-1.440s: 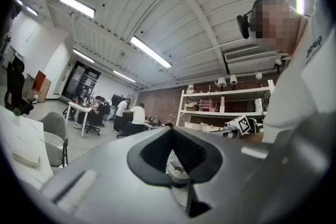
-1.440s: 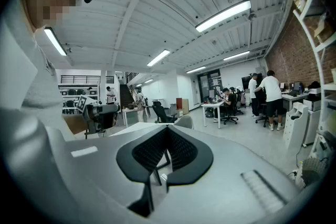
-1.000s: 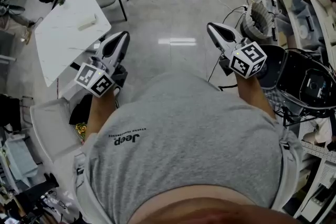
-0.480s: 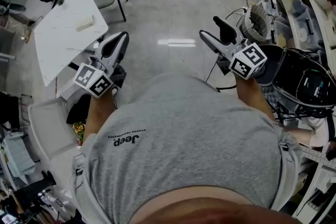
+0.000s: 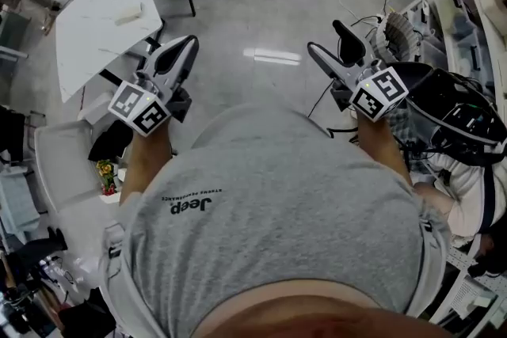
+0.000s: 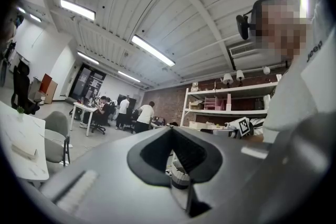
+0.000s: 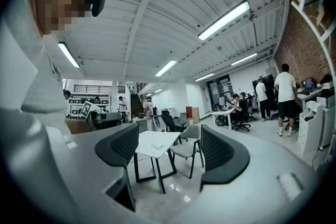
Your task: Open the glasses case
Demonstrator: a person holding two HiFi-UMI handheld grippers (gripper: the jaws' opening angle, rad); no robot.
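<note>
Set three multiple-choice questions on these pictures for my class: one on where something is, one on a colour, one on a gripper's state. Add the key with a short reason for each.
1. In the head view, the white table lies:
A) upper left
B) lower right
C) dead centre

2. The person's shirt is:
A) red
B) grey
C) yellow

3. The jaws of the left gripper are:
A) wide apart
B) clamped on a case
C) together, holding nothing

Key:
1 A, it sits near the top edge, up and left of the left gripper.
2 B, grey cloth fills the lower frame.
3 C, the left gripper view shows the pads meeting at the tip with nothing between them.
</note>
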